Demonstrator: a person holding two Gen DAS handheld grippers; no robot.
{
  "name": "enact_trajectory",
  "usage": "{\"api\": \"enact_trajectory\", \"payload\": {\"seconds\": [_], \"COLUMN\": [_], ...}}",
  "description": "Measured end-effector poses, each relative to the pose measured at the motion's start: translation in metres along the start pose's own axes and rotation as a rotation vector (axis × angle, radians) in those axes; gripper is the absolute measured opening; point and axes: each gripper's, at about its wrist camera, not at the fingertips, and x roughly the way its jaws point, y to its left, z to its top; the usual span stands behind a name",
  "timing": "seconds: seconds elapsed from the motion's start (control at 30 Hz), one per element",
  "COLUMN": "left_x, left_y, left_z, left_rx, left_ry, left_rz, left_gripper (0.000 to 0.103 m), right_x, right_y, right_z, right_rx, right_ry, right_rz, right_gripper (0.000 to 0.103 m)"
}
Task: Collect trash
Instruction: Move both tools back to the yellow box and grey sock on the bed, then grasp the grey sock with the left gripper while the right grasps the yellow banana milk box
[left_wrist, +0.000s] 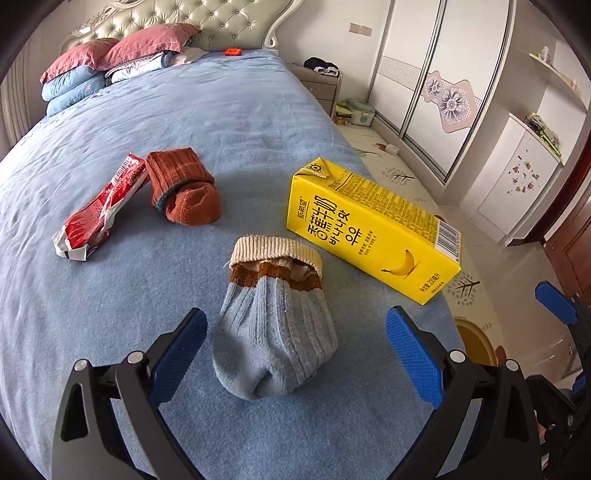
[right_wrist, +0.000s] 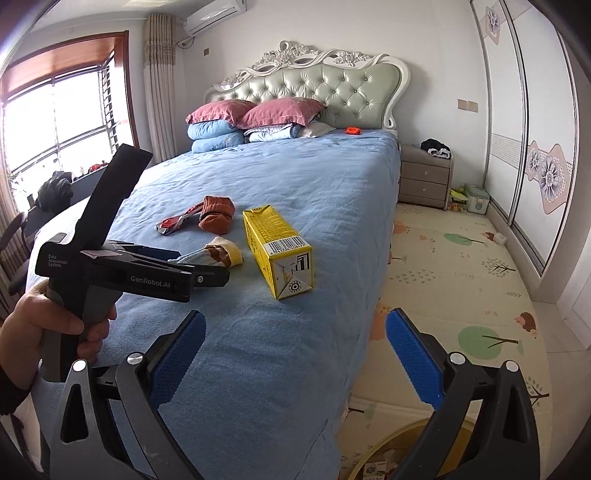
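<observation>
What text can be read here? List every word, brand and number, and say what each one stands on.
"GenRobot.AI": side of the left gripper, right wrist view.
"Data Acquisition System": small print on the same gripper's body.
"新希望", then large "香蕉牛奶", with Korean beneath that looks like "바나나맛 우유": face of the yellow carton.
Carton's fine print, barcode digits and volume figure: too small to read.
Red wrapper: print too crumpled to read.

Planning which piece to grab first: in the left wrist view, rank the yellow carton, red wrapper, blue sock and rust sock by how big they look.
1. yellow carton
2. blue sock, nearest the camera, so perhaps flattered
3. red wrapper
4. rust sock, close to the wrapper; unsure
</observation>
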Motion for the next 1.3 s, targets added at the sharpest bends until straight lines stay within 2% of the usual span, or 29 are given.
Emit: {"api": "enact_trajectory", "payload": {"seconds": [0.2, 0.27, 0.37, 0.43, 0.73, 0.93, 1.03, 1.07, 1.1, 1.17, 1.3], "left_x": [0.005, 0.003, -0.002, -0.005, -0.009, -0.012, -0.012, -0.012, -0.011, -0.011, -0.011], "left_y": [-0.001, 0.001, 0.007, 0.013, 0.035, 0.037, 0.035, 0.035, 0.035, 0.035, 0.035], "left_z": [-0.001, -0.001, -0.002, -0.003, -0.007, -0.010, -0.011, -0.011, -0.011, -0.011, -0.011], "left_rx": [0.021, 0.030, 0.021, 0.008, -0.073, -0.074, -0.061, -0.058, -0.056, -0.058, -0.060], "left_ry": [0.005, -0.004, -0.018, -0.030, -0.069, -0.083, -0.085, -0.085, -0.083, -0.079, -0.077], "left_rz": [0.054, 0.072, 0.037, 0.003, -0.127, -0.156, -0.151, -0.151, -0.151, -0.147, -0.148], "left_gripper": [0.070, 0.053, 0.037, 0.033, 0.030, 0.030, 0.030, 0.030, 0.030, 0.030, 0.030], "right_x": [0.013, 0.017, 0.022, 0.026, 0.055, 0.077, 0.092, 0.097, 0.102, 0.111, 0.106], "right_y": [0.000, 0.000, -0.004, -0.004, -0.001, 0.002, 0.002, 0.001, 0.000, -0.001, 0.003], "right_z": [0.004, 0.006, 0.011, 0.014, 0.026, 0.034, 0.039, 0.040, 0.040, 0.040, 0.034], "right_rx": [-0.009, -0.001, 0.028, 0.041, 0.016, 0.000, -0.014, -0.006, 0.006, 0.022, 0.019], "right_ry": [0.007, 0.009, 0.000, 0.004, 0.050, 0.066, 0.086, 0.097, 0.110, 0.136, 0.113], "right_rz": [0.033, 0.055, 0.073, 0.084, 0.118, 0.102, 0.097, 0.101, 0.117, 0.143, 0.132], "right_gripper": [0.095, 0.095, 0.095, 0.095, 0.094, 0.087, 0.077, 0.071, 0.058, 0.044, 0.041]}}
